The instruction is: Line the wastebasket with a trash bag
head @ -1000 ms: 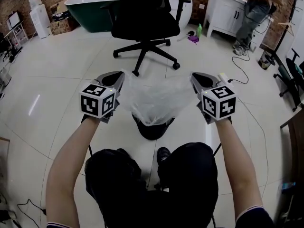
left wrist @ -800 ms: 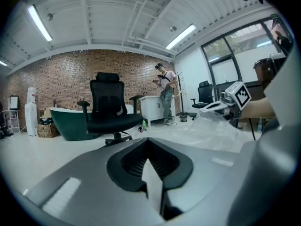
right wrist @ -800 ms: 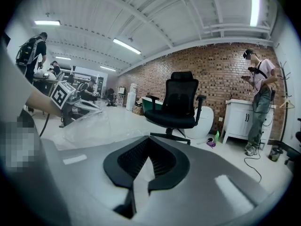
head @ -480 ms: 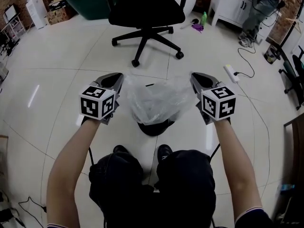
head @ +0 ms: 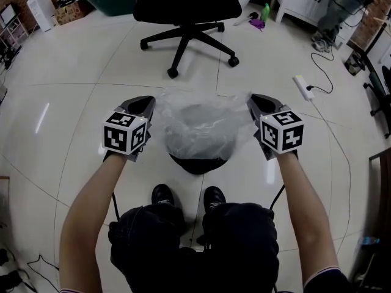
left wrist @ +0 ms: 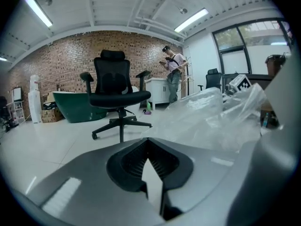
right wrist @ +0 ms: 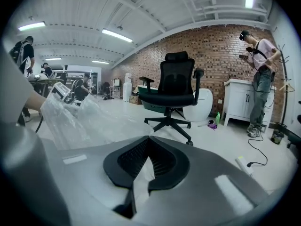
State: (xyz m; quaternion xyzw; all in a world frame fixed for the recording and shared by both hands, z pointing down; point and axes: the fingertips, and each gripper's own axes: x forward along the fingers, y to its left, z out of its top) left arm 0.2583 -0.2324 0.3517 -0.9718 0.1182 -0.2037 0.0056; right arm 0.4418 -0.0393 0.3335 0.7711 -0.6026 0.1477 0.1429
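Down you come, both hands together! Your left gripper [head: 148, 104] and right gripper [head: 253, 102] have sunk toward the floor, and the trash bag [head: 198, 124] has gone with them. A second ago it hung clear above the wastebasket [head: 197, 163]; now it covers most of the black mouth, with only the near rim peeking out. I'd say you're right at the point of seating it. Both grippers are clenched tight on the bag's edge, with thin film pinched between each pair of jaws. The bag is clear and crinkly, stretched wide between your hands, and the dark bin shows through it. I can't tell whether its bottom is inside yet.
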